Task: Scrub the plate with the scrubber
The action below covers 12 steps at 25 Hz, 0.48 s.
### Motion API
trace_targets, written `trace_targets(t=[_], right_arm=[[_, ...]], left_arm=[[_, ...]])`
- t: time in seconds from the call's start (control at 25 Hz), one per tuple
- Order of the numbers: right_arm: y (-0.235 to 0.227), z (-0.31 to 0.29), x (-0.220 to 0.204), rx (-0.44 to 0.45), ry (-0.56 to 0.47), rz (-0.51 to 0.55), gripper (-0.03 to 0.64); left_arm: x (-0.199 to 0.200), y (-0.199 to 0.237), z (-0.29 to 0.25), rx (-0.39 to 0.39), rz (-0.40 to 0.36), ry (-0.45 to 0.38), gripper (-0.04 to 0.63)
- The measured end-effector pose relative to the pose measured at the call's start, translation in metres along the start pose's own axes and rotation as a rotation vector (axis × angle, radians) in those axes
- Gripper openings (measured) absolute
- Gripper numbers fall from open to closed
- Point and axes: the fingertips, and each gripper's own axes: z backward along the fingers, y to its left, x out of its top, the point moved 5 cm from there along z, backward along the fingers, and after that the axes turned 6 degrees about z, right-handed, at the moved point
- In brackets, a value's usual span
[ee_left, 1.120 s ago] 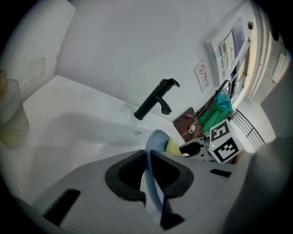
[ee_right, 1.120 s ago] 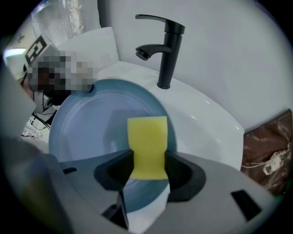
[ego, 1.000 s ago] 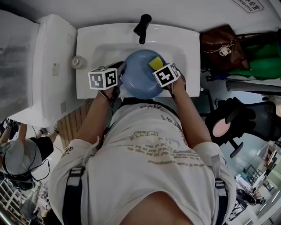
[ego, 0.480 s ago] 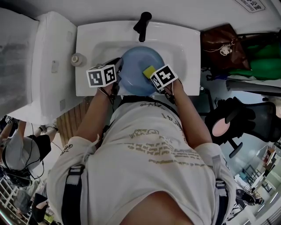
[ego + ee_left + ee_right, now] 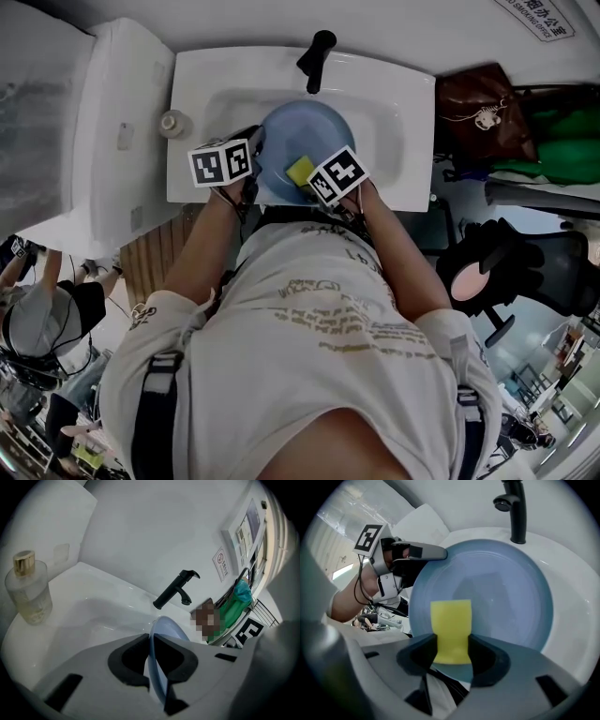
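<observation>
Blue plate (image 5: 501, 588), over sink (image 5: 398, 103): rim clamped in left gripper (image 5: 152, 663). Yellow scrubber (image 5: 451, 627): pinched in right gripper (image 5: 451, 654), against plate face.

Head view: from above the person (image 5: 309, 319), facing steeply down onto the sink (image 5: 403, 84). Left gripper view: close, along its jaws, edge-on to the plate (image 5: 153, 667), toward the faucet (image 5: 174, 591). Right gripper view: close, facing the plate's inner face. All three share plate, faucet and sink.
</observation>
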Motion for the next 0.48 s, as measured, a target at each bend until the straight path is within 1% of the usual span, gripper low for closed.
trace_targets(t=[0.16,0.24,0.48], right_arm=[[0.015,-0.005,0.015,0.044,-0.014,0.028,0.21],[0.02,-0.006,0.024,0.053,-0.025,0.035,0.21],[0.021,-0.004,0.051,0.016,-0.049,0.068,0.211]], left_arm=[[-0.002,0.001,0.004,0.01,-0.001,0.009,0.037],[-0.001,-0.001,0.007,0.003,-0.003,0.01,0.038],[-0.005,-0.011,0.009,-0.033,-0.019,0.028,0.038]])
